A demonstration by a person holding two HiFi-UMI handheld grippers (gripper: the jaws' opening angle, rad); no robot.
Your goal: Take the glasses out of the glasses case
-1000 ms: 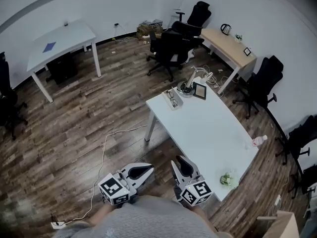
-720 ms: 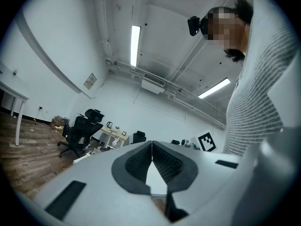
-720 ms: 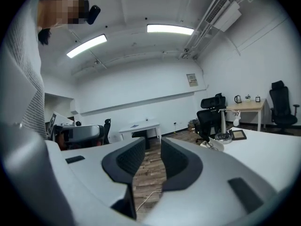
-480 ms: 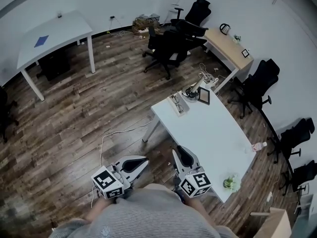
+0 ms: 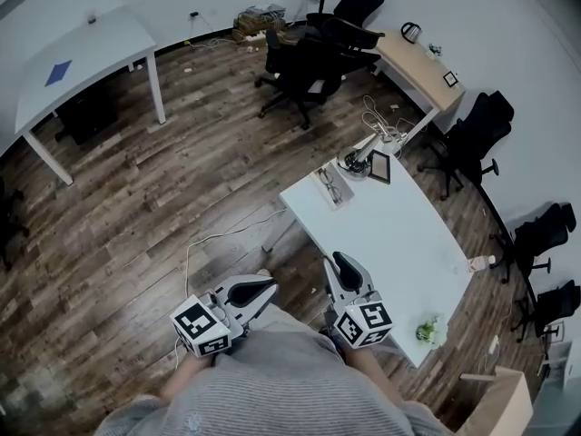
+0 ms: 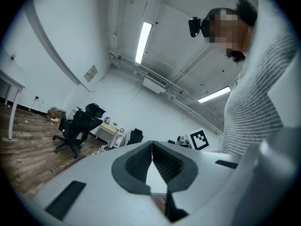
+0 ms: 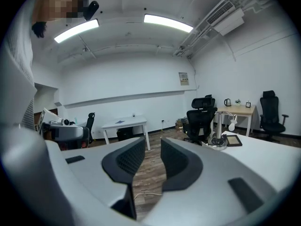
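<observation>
Left gripper (image 5: 267,287): held low at 7 o'clock in the head view, in front of the striped grey sleeve. Jaws closed, tips touching, nothing between them; confirmed in the left gripper view (image 6: 151,145).

Right gripper (image 5: 343,263): held at 5 o'clock in the head view, just beside the near long edge of the white table (image 5: 399,234). Jaws parted by a narrow gap, nothing held; through the gap in the right gripper view (image 7: 153,145), only wood floor and a white cable.

Glasses case (image 5: 330,187): lying open at the 11 o'clock corner of the white table, well apart from both grippers. Dark glasses (image 5: 328,181) resting in the case; too small for finer detail.

Other items on the white table:
- Desk lamp (image 5: 356,160) at 1 o'clock from the case, just beside it.
- Dark framed panel (image 5: 379,166) at 3 o'clock from the lamp base, near it.
- Bottle (image 5: 477,263) at the 3 o'clock edge.
- Small green plant (image 5: 425,332) at the 5 o'clock corner.

Surroundings:
- White cable (image 5: 209,243) on the wood floor at 9 o'clock from the table.
- Black office chairs (image 5: 309,62) at 12 o'clock.
- Wooden desk (image 5: 418,62) with a kettle (image 5: 410,32) at 1 o'clock.
- Second white desk (image 5: 73,71) at 10 o'clock.
</observation>
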